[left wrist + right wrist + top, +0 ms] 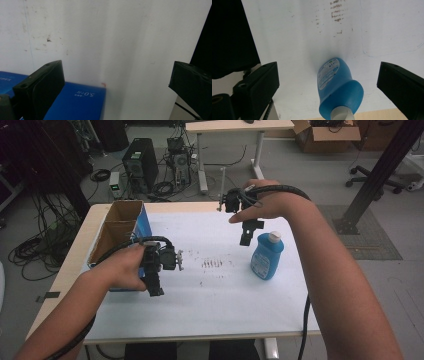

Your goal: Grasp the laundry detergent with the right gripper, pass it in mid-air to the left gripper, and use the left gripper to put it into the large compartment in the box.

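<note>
A blue bottle (267, 256) with a white cap stands upright on the white sheet (210, 295), right of the middle. My right gripper (246, 239) hangs just behind and left of it, pointing down. In the right gripper view the bottle (337, 85) lies between and below the wide-apart jaws of that gripper (328, 70), and neither pad touches it. My left gripper (156, 290) is held over the sheet beside the blue-sided box (145, 227). In the left gripper view its jaws (116, 72) stand open with nothing between them, above the box's blue corner (75, 102).
The open cardboard box (117, 227) sits at the table's left edge. Dark smudges (212, 264) mark the sheet's middle. Beyond the table are computer towers (140, 165), cables, another desk (235, 126), an office chair (372, 177) and a black slanted post (380, 170) at right.
</note>
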